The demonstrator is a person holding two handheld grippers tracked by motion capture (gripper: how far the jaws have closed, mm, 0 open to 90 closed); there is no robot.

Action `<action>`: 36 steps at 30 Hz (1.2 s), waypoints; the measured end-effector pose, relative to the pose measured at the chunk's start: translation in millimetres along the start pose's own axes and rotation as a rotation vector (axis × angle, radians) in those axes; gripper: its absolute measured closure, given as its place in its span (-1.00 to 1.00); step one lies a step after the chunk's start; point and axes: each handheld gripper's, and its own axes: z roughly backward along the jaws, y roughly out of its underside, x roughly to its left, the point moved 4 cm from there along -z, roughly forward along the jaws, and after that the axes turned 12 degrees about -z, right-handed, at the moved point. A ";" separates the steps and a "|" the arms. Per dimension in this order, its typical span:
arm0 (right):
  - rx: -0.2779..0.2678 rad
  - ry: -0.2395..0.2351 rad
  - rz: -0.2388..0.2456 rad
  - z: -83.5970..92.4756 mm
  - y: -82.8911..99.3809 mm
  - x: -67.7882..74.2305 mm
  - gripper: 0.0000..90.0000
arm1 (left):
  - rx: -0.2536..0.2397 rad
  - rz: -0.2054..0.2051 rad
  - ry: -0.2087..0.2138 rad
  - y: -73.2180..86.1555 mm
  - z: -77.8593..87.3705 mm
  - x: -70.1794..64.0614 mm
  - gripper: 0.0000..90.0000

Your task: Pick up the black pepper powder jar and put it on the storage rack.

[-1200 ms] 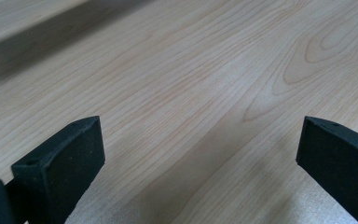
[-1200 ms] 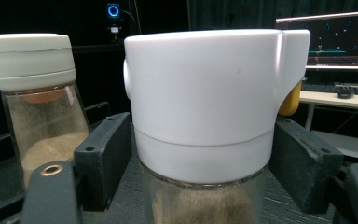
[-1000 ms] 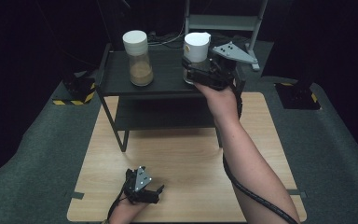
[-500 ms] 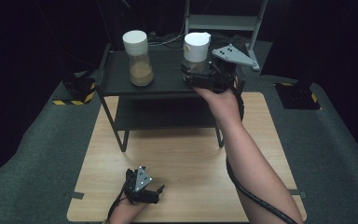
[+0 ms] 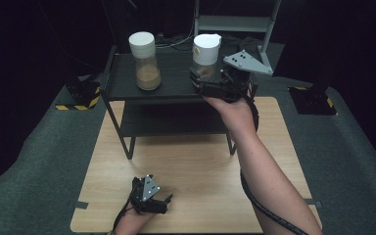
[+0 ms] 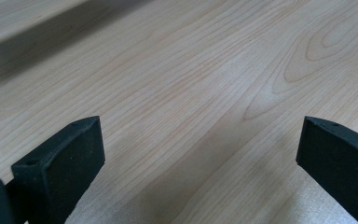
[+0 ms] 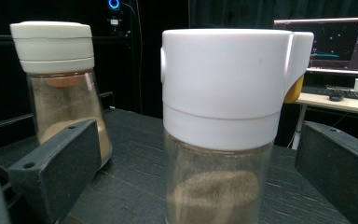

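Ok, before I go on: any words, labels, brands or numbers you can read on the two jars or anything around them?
None can be read.
Jar between the right gripper jaws: plain white lid, no label.
Second jar: plain lid, no label.
Monitor behind: coloured lines and figures, too small and blurred to read.
Black-and-yellow striped block: hazard stripes, no text.

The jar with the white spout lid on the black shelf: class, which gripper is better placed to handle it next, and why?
Right. The right gripper sits at the shelf, open fingers either side of that jar. The left gripper rests low over the wooden table, far away.
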 end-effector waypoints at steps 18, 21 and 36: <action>-0.035 -0.059 0.055 42.4 34.8 -4.7 -1.00 | -0.002 -0.030 -0.013 -0.5 0.1 -4.9 -0.97; -0.035 -0.069 0.081 50.6 45.0 -5.9 -1.00 | -0.002 -0.033 -0.020 -0.6 0.1 -6.1 -0.97; 0.034 -0.066 0.135 87.6 114.4 -22.4 -1.00 | -0.008 -0.029 -0.023 0.5 1.0 -6.1 -0.97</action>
